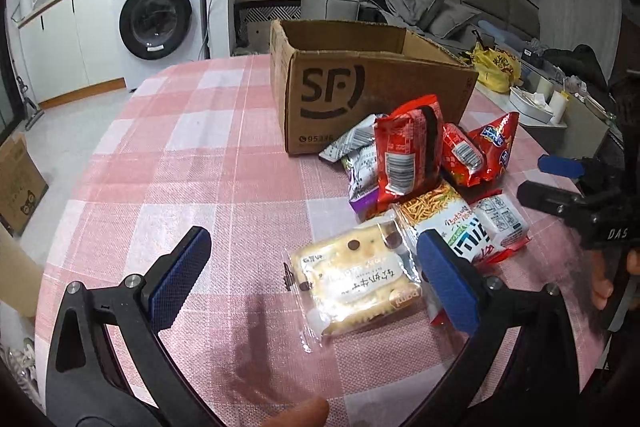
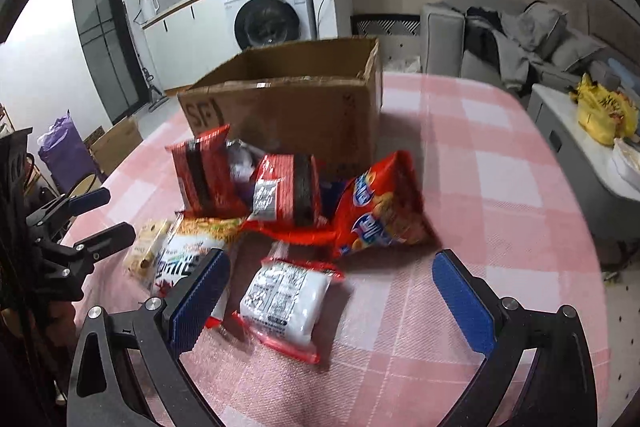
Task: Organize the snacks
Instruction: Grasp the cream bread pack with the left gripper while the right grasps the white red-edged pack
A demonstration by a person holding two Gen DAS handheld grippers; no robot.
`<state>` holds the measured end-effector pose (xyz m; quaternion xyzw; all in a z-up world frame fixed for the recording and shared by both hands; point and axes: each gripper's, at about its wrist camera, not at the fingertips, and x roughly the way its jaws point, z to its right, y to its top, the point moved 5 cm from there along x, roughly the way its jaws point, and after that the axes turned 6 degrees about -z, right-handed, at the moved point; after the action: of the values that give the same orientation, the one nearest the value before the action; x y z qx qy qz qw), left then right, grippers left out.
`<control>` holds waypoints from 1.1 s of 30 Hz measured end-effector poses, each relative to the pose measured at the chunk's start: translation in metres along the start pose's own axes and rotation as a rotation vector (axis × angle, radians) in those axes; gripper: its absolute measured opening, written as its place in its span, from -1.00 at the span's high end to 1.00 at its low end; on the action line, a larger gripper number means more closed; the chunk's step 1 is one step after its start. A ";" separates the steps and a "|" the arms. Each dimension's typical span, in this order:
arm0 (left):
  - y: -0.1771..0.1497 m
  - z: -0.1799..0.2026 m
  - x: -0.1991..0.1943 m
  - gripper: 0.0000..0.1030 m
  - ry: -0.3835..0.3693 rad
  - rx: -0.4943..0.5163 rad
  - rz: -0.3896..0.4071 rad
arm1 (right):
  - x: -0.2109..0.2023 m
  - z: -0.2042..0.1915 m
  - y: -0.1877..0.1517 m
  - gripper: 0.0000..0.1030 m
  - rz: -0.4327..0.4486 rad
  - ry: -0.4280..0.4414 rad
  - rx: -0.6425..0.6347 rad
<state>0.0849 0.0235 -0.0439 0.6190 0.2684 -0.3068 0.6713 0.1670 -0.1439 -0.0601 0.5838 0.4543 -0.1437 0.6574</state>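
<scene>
**Snack packets heaped beside an open SF box, both claws open**

A brown cardboard box (image 1: 360,83) stands open on a surface covered by a pink and white checked cloth (image 1: 180,147). Its near side bears a large black "SF" logo and a partly hidden number starting "95". A heap of snacks lies just in front of it. Two red packets (image 1: 408,151) with barcodes lean near the box, beside a red biscuit bag (image 2: 380,211) with a blue logo too blurred to read. Nearer lie a clear-wrapped cracker packet (image 1: 356,287) printed with Chinese characters, a noodle-snack bag (image 1: 436,211), and a white packet with red edges (image 2: 286,299).

The left claw (image 1: 316,287) is spread wide with the cracker packet lying between its blue pads, gripping nothing. The right claw (image 2: 332,303) is also wide open, empty, with the white packet between its fingers.

A white washing machine (image 1: 160,15) stands behind.
</scene>
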 end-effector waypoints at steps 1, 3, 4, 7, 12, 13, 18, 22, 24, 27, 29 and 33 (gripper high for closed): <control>-0.001 0.000 0.001 -0.99 0.002 0.000 -0.002 | 0.003 -0.001 -0.001 -0.99 -0.008 -0.002 -0.004; -0.002 0.000 0.004 -0.99 0.003 0.003 -0.012 | 0.007 -0.002 -0.004 -0.99 -0.019 0.003 -0.009; -0.003 0.000 0.006 -0.99 -0.001 0.001 -0.020 | 0.010 -0.003 -0.005 -0.99 -0.028 0.016 -0.008; -0.006 0.000 0.013 -0.99 -0.019 -0.011 -0.042 | 0.017 -0.004 -0.006 -0.99 -0.043 0.041 0.002; -0.007 0.001 0.020 -0.99 -0.040 -0.024 -0.056 | 0.025 -0.002 -0.009 -0.99 -0.065 0.041 0.005; -0.007 0.002 0.020 -0.99 -0.043 -0.025 -0.058 | 0.028 -0.002 -0.010 -0.99 -0.071 0.039 0.004; -0.009 0.011 0.024 -0.99 -0.053 -0.001 -0.074 | 0.034 -0.003 -0.012 -0.99 -0.089 0.020 -0.016; -0.012 0.015 0.030 -0.99 -0.029 0.023 -0.093 | 0.042 -0.004 -0.014 -0.99 -0.116 -0.006 -0.035; -0.013 0.013 0.032 -0.99 -0.032 0.015 -0.103 | 0.044 -0.003 -0.016 -0.99 -0.123 -0.001 -0.033; -0.014 0.008 0.037 -0.99 -0.026 -0.004 -0.117 | 0.046 -0.001 -0.017 -0.99 -0.128 -0.003 -0.031; -0.015 0.005 0.039 -0.99 -0.004 -0.003 -0.129 | 0.046 0.001 -0.018 -0.99 -0.134 -0.010 -0.032; -0.019 -0.002 0.047 -0.99 0.063 0.022 -0.170 | 0.045 0.006 -0.018 -0.99 -0.145 -0.018 -0.034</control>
<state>0.1025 0.0208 -0.0912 0.6108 0.3375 -0.3462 0.6271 0.1811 -0.1386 -0.1070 0.5370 0.4917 -0.1885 0.6591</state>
